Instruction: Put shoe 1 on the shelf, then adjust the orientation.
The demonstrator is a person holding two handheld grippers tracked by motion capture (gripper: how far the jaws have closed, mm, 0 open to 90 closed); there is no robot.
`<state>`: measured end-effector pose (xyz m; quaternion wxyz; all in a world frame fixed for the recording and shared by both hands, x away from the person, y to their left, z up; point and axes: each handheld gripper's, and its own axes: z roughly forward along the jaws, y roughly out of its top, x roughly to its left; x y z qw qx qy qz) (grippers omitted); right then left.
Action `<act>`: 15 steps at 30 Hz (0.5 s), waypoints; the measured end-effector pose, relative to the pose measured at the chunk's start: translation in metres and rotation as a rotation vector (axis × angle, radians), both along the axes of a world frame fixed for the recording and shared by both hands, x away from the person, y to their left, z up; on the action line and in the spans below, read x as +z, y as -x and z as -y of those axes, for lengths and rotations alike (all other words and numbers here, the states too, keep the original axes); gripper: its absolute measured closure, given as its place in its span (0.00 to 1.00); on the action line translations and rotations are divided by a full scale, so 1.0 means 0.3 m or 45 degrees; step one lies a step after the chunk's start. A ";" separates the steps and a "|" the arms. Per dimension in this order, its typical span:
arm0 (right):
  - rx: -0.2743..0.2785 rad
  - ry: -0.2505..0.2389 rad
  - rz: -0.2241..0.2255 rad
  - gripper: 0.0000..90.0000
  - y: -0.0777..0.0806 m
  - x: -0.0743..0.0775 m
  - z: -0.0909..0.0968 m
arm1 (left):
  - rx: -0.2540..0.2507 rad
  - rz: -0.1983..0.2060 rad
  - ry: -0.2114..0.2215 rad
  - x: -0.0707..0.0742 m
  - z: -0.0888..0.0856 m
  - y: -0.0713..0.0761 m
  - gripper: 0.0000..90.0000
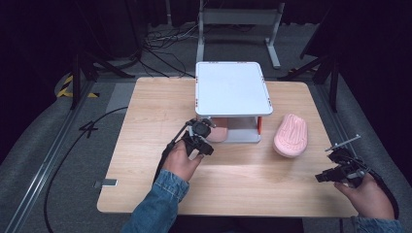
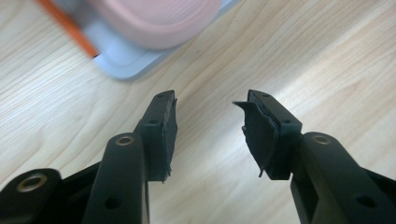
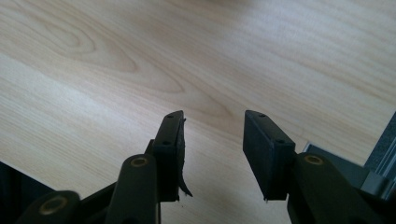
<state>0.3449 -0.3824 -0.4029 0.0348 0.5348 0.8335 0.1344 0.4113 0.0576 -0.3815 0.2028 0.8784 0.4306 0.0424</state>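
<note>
A pink slipper [image 1: 291, 135] lies on the table [image 1: 145, 145] just right of a white two-tier rack [image 1: 231, 88].

No words, numbers, labels or brand names are showing clearly enough to read in any of the pictures.

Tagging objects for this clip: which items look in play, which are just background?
Likely in play:
left gripper, open
pink slipper on the rack's lower shelf
white two-tier rack
second pink slipper on the table

Background:
right gripper, open, idle
cables on floor
</note>
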 end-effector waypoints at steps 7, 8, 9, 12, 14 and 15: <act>0.017 -0.027 0.118 0.69 -0.026 0.049 -0.017 | 0.004 -0.036 0.022 0.029 -0.121 0.018 0.53; 0.016 -0.037 0.135 0.70 -0.030 0.056 -0.020 | -0.006 -0.033 0.025 0.033 -0.143 0.021 0.53; 0.023 -0.041 0.155 0.70 -0.035 0.064 -0.023 | -0.003 -0.022 0.035 0.037 -0.163 0.027 0.53; 0.030 -0.051 0.197 0.70 -0.049 0.080 -0.032 | 0.010 0.000 0.044 0.045 -0.219 0.042 0.52; 0.039 -0.062 0.240 0.70 -0.068 0.096 -0.045 | 0.033 -0.003 0.048 0.047 -0.254 0.052 0.51; 0.044 -0.080 0.267 0.70 -0.087 0.110 -0.054 | 0.059 0.001 0.041 0.043 -0.286 0.065 0.51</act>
